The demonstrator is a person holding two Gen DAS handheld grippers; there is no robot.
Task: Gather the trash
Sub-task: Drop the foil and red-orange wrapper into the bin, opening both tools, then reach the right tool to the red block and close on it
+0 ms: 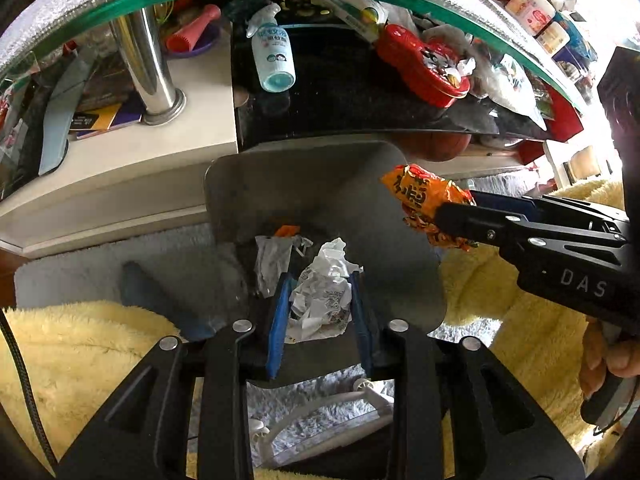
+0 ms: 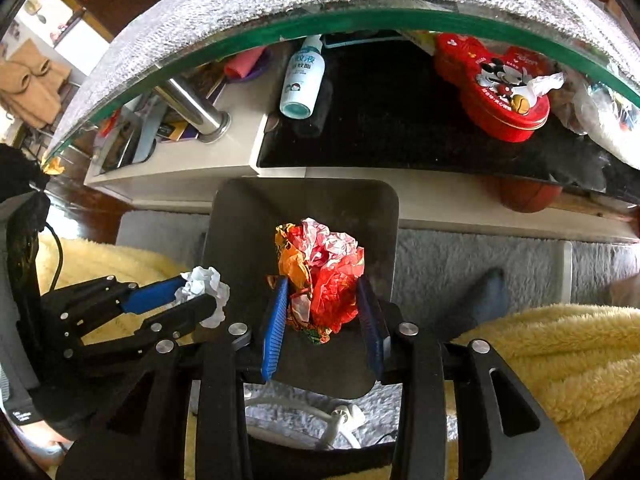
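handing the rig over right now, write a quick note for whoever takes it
Left tongs: shut on a crumpled white paper wad, held over the open grey trash bin.
Right tongs: shut on a crumpled orange and red snack wrapper, also over the bin mouth.
Bin stands on the grey rug in front of the glass-topped table. A few scraps already lie at its bottom.
Done: both pieces picked up and carried to the bin.
Left: open both tongs so the pieces drop in, then look for more trash.
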